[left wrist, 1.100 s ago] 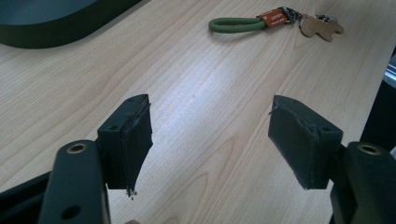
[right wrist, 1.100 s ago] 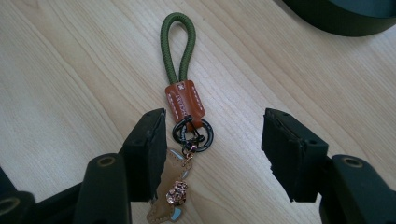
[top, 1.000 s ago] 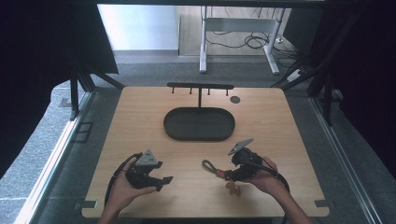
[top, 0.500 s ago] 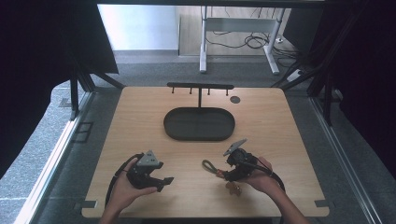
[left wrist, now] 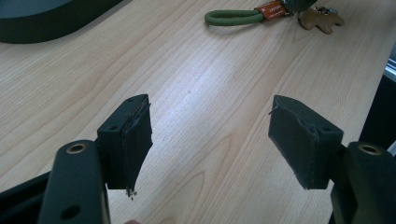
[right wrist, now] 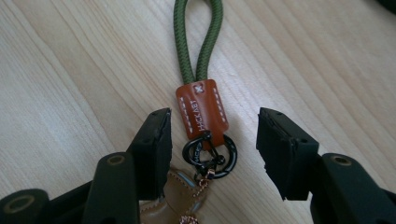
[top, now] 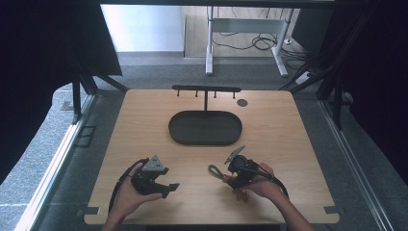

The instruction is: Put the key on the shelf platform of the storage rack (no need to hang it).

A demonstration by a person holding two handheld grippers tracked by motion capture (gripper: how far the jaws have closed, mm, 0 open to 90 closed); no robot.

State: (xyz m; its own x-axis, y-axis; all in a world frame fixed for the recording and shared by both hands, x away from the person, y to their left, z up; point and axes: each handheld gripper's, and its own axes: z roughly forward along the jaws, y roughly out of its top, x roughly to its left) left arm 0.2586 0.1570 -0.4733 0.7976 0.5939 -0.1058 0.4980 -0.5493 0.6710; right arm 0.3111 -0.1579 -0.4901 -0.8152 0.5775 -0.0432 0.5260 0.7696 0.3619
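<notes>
Lowered since the earlier frame: right gripper point(right wrist: 212, 140), its jaws lately closing yet not touching, straddling the black ring and tan tab of the keychain point(right wrist: 201, 108) lying flat near the tabletop point(top: 288, 144) front edge. Risk: pads may catch only the ring, letting the green loop and bear charm slip (thin hardware). Left gripper point(left wrist: 210, 135): jaws spread, empty, near. Oval tray point(top: 205, 128) and hook rack point(top: 206, 89) well apart; nothing obstructs.

Pale matt wood-grain table point(right wrist: 70, 70) under a woven green cord loop point(right wrist: 198, 42) with glossy tan leather tab point(right wrist: 201, 108) and shiny black metal ring point(right wrist: 211, 155).
</notes>
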